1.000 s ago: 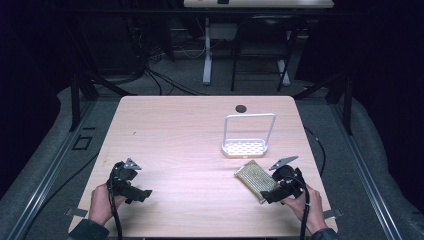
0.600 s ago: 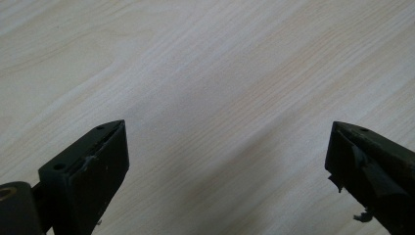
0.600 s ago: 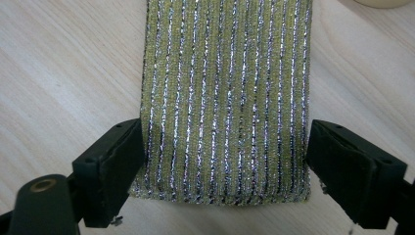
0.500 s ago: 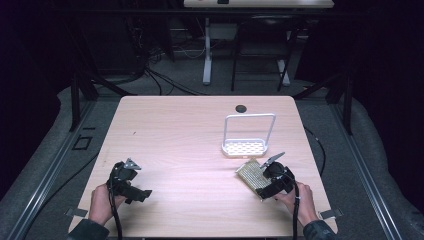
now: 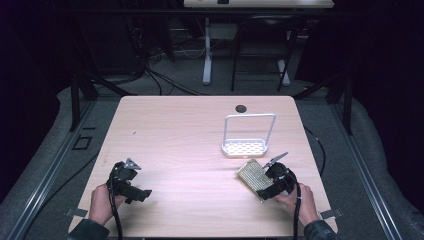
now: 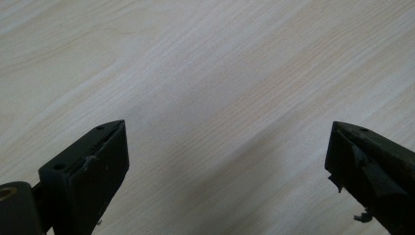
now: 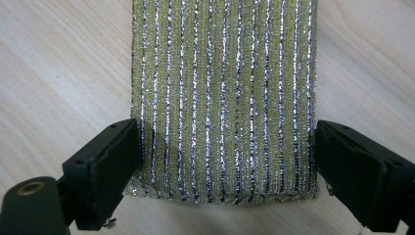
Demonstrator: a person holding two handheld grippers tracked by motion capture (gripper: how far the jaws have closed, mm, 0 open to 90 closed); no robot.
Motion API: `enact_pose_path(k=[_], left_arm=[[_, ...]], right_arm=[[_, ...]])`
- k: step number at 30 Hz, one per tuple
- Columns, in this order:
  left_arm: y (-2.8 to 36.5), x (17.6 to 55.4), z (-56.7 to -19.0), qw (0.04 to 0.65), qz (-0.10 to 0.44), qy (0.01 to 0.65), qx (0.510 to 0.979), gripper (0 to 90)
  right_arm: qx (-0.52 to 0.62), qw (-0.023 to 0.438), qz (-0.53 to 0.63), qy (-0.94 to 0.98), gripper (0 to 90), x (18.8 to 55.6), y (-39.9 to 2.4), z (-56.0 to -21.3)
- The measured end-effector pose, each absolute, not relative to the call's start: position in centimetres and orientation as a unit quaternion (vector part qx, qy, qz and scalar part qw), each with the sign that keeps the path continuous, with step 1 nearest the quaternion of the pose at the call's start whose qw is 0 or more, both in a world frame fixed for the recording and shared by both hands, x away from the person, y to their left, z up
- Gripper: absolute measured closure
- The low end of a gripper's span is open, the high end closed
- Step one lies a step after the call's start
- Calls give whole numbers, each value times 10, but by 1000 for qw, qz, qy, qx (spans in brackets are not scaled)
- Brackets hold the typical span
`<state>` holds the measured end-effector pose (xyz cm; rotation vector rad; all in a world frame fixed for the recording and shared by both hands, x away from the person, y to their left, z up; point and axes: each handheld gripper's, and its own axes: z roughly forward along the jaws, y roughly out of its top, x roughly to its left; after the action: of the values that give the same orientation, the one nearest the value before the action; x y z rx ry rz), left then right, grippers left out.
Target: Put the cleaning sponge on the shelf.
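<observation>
I have the scourer (image 7: 222,98) lying flat on the tabletop (image 5: 190,145), just in front of the rack (image 5: 248,136). My right gripper (image 7: 222,166) brackets its near end and has just been opening, not pinching. The left gripper (image 6: 225,161) is spread, empty. The pad looks light, soft, springy; I'd pinch across its long edges.

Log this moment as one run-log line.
right hand-held gripper: jaws astride sponge, just reopening slightly | left hand-held gripper: open over table | rack: untouched
</observation>
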<state>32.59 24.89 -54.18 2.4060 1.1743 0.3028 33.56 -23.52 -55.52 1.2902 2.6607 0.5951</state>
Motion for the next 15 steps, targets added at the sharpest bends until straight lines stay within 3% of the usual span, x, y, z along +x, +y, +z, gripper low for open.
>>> enact_pose_path(k=[15], left_arm=[[249,324,-542,221,110,424,871,29]], right_arm=[[430,78,177,882,170,332,-230,-553]])
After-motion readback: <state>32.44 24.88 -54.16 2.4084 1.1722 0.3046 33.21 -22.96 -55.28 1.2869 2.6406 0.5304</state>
